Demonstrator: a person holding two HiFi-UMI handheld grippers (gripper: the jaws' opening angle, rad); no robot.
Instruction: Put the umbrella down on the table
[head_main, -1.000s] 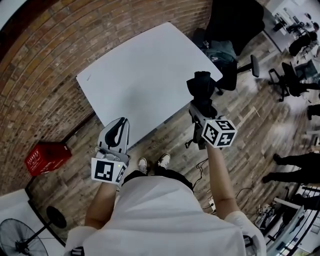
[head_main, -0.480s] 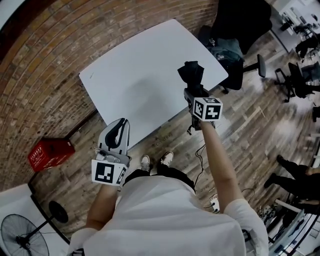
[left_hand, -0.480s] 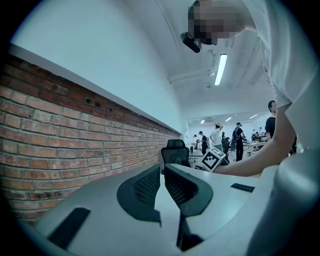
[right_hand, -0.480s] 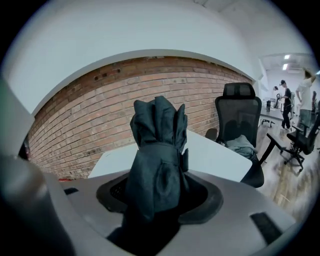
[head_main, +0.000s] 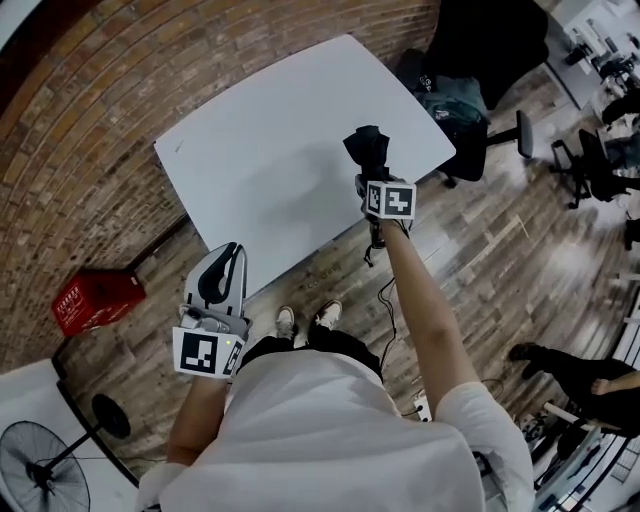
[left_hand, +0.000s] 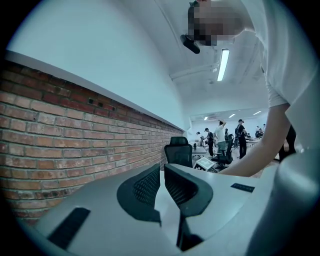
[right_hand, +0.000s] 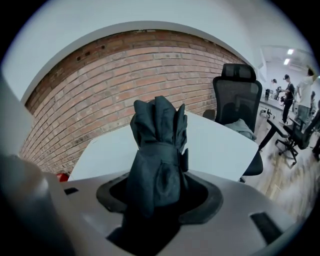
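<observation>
Right hand-held gripper (head_main: 368, 180), clamped on the folded black umbrella (right_hand: 157, 150), has dropped and tipped forward over the last second. Umbrella now hangs over the white table (head_main: 250, 150) near its front edge; contact not discernible. Set-down looks close. Left hand-held gripper (head_main: 222, 278) idle, jaws together, empty.

No text is legible; white lettering on the red crate (head_main: 95, 303) is blurred.
</observation>
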